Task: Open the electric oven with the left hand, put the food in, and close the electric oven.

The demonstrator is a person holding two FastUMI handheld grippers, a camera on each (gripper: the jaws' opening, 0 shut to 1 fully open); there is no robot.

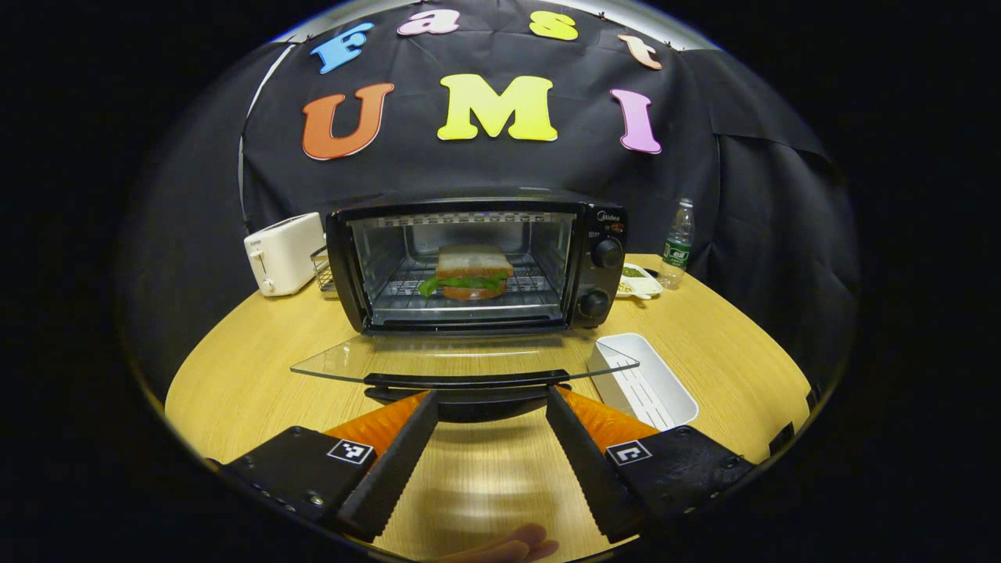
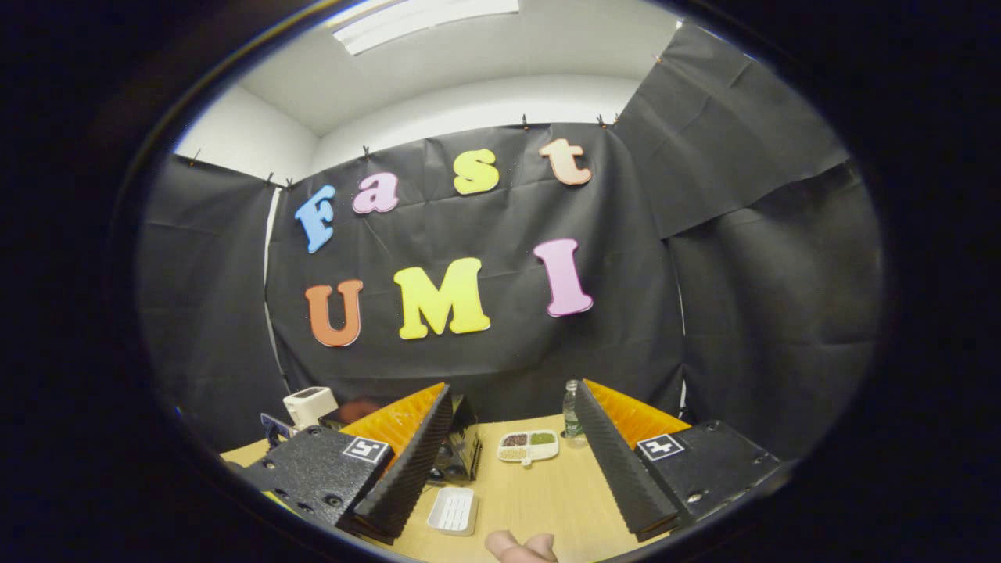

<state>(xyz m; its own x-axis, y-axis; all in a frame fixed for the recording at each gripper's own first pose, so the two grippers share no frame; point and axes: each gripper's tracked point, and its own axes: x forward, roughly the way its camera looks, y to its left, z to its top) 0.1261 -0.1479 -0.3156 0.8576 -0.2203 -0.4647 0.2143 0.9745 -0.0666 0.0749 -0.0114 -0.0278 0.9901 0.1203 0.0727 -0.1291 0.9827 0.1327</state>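
Oven (image 1: 469, 262) sits at the back of the round wooden bench (image 1: 250, 375), door (image 1: 461, 363) dropped flat toward the camera, glass panel level, black handle (image 1: 468, 381) on its front edge. Sandwich (image 1: 471, 272) is inside on the wire rack, bread with green leaves sticking out the side. Left tongs (image 1: 489, 407) are spread wide, tips just at the door handle, one each side of its middle; can't tell if they touch it, nothing pinched between them. White tray (image 1: 653, 383) lies on the bench right of the door, empty side up. White toaster (image 1: 283, 252) stands left of the oven, water bottle (image 1: 677, 242) and a small divided dish (image 1: 641, 280) to its right. Fingertips (image 1: 516, 543) show at the bottom edge of the left gripper view. Right tongs (image 2: 512, 442) are also spread apart, holding nothing, raised above the bench and pointed at the booth wall; in that view the oven is partly hidden behind one finger.
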